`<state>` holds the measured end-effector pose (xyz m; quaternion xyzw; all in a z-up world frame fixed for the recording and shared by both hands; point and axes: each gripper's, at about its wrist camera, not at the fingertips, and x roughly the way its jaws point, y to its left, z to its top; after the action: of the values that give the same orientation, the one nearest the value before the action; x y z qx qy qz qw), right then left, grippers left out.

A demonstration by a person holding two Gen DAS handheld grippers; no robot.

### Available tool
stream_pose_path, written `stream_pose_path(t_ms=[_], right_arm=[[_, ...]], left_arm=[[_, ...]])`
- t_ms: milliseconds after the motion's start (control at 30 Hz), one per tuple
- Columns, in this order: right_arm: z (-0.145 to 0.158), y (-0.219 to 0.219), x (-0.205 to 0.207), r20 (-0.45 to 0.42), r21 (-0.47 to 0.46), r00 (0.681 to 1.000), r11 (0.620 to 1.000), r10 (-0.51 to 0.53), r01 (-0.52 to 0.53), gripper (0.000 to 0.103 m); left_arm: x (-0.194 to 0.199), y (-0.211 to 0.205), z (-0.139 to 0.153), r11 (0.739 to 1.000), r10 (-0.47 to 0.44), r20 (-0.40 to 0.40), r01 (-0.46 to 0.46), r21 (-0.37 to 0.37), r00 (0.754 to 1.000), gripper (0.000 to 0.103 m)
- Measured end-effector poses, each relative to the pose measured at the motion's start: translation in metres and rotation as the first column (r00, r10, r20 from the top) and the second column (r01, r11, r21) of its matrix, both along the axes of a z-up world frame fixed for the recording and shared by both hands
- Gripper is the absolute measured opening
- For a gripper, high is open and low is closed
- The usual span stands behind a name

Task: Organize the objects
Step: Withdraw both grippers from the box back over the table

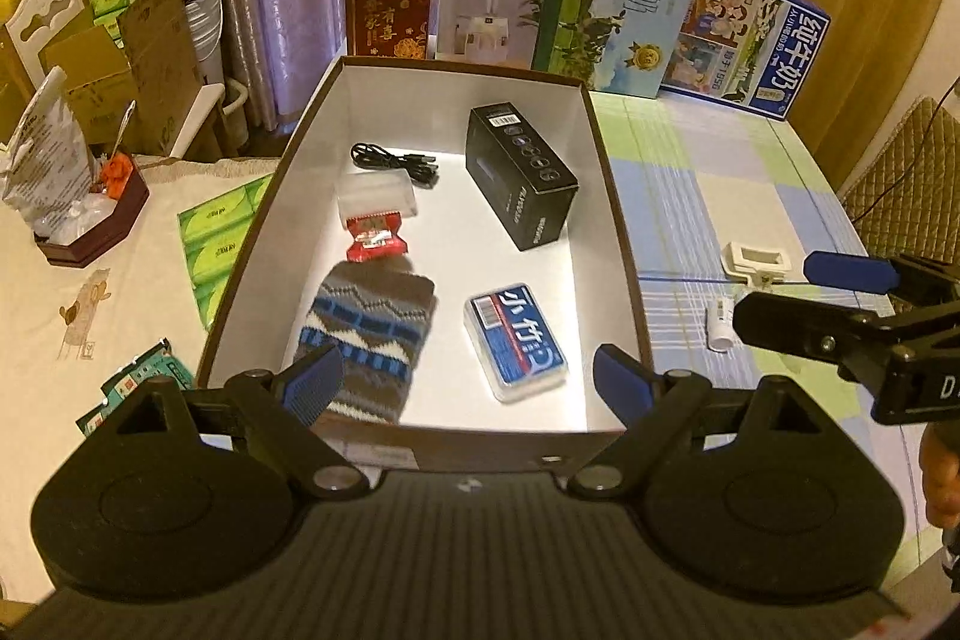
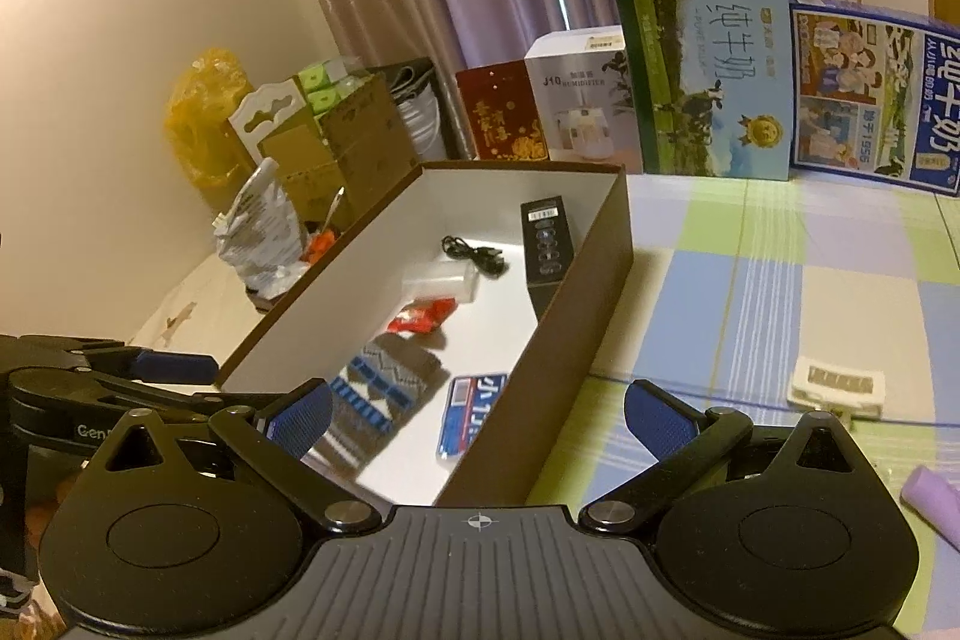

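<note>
With both the left gripper (image 1: pixel 462 385) and the right gripper (image 2: pixel 477 418) spread wide and holding nothing, better to leave the filled box (image 1: pixel 618 196) at frame centre, reach for the white clip (image 1: pixel 755 261) at right on the checked tablecloth (image 1: pixel 720 172), and close slowly around its middle.

The left wrist view looks steeply down into the open box (image 1: pixel 624 244) from its near end; the right wrist view sits right of it, angled shallower; both share the milk cartons (image 2: pixel 708 70) along the top
</note>
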<state>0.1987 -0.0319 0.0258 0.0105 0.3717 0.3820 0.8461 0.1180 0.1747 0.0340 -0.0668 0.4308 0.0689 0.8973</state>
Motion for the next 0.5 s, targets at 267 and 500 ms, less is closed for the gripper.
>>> stream_pose_path(t_ms=[267,500], right_arm=[[-0.001,-0.024,-0.013,-0.015,-0.003,1.0,1.0,0.008,-0.008,0.101],[-0.003,-0.051,-0.018,-0.031,-0.01,0.999,1.0,0.009,-0.01,0.101]], left_arm=[[-0.011,-0.024,-0.004,1.0,-0.001,-0.014,0.001,0.001,1.0,0.088],[-0.012,-0.052,-0.009,1.0,-0.016,-0.033,0.016,-0.004,0.999,0.088]])
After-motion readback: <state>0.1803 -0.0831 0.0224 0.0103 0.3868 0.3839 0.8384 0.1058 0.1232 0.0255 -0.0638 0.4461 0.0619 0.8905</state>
